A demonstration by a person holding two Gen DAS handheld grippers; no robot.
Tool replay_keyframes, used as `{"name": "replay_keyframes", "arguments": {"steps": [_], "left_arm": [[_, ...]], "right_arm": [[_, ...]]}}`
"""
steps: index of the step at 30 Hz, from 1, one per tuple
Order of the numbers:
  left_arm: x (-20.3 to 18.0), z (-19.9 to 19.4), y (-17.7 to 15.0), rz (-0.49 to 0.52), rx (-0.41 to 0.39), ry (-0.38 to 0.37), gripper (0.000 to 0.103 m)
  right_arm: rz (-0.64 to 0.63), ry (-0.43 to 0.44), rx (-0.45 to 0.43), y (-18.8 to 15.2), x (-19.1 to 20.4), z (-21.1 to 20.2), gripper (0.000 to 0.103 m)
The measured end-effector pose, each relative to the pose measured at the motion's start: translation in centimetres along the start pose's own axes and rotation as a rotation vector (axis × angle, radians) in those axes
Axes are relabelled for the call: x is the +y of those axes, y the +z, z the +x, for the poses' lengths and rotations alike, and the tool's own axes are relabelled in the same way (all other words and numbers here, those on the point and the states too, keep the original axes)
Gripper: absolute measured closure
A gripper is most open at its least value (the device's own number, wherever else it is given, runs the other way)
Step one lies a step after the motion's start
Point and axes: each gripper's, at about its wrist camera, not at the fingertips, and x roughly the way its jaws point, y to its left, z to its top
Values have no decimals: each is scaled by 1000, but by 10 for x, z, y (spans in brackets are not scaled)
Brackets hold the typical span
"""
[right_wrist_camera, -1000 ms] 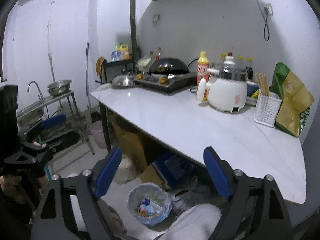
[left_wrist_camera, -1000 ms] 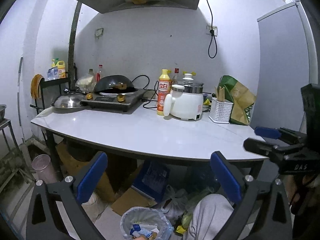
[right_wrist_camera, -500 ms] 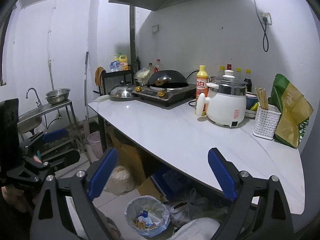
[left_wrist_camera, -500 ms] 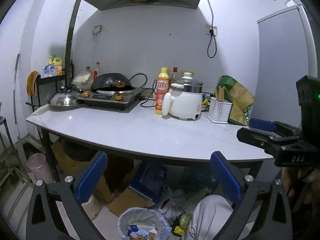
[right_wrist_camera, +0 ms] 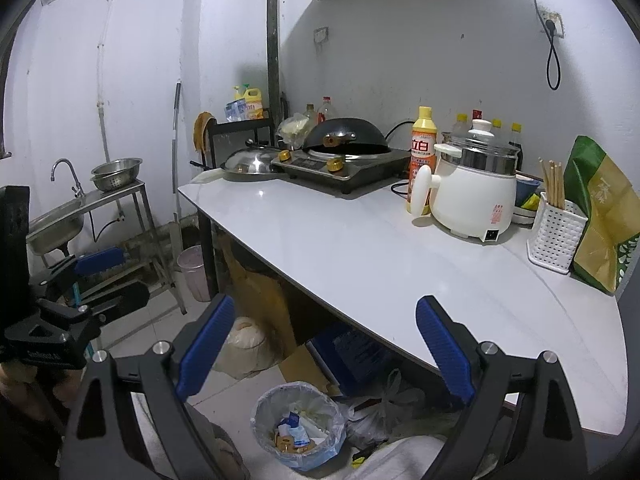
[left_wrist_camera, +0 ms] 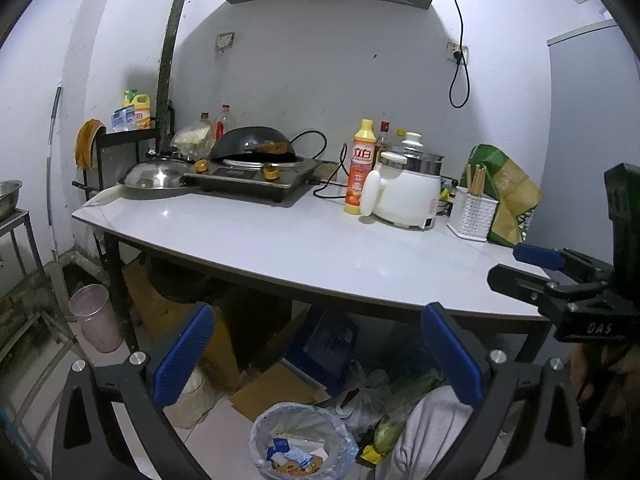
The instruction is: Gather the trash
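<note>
A small trash bin (left_wrist_camera: pixel 302 442) lined with a clear bag stands on the floor under the white table (left_wrist_camera: pixel 304 248); it holds wrappers and scraps. It also shows in the right wrist view (right_wrist_camera: pixel 298 426). My left gripper (left_wrist_camera: pixel 316 352) is open and empty, held above the bin in front of the table edge. My right gripper (right_wrist_camera: pixel 326 350) is open and empty, also above the bin. Each gripper shows at the side of the other's view.
On the table stand a stove with a wok (left_wrist_camera: pixel 256 152), a pan lid (left_wrist_camera: pixel 156 178), a yellow bottle (left_wrist_camera: pixel 360 168), a white cooker (left_wrist_camera: pixel 408 190), a chopstick basket (left_wrist_camera: pixel 474 212) and a green bag (left_wrist_camera: pixel 508 196). Boxes and bags lie underneath. A pink bin (left_wrist_camera: pixel 96 318) and sink (right_wrist_camera: pixel 56 224) are at left.
Both grippers have risen and tilted a little, so the table sits lower and nearer in view. Their jaws stay open and empty.
</note>
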Motion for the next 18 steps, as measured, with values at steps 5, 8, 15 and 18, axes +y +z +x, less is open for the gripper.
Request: {"name": "replay_keyframes", "arguments": {"steps": [5, 8, 15, 18], "left_arm": [[1, 2, -3, -4, 16, 7, 0], [2, 3, -4, -7, 21, 10, 0], [3, 3, -4, -7, 24, 11, 0], [3, 3, -4, -7, 23, 10, 0]], "right_arm": [[1, 0, 6, -3, 1, 2, 12], [3, -1, 10, -4, 0, 3, 12], [3, -1, 12, -5, 1, 3, 12], [-2, -2, 15, -5, 1, 3, 12]]}}
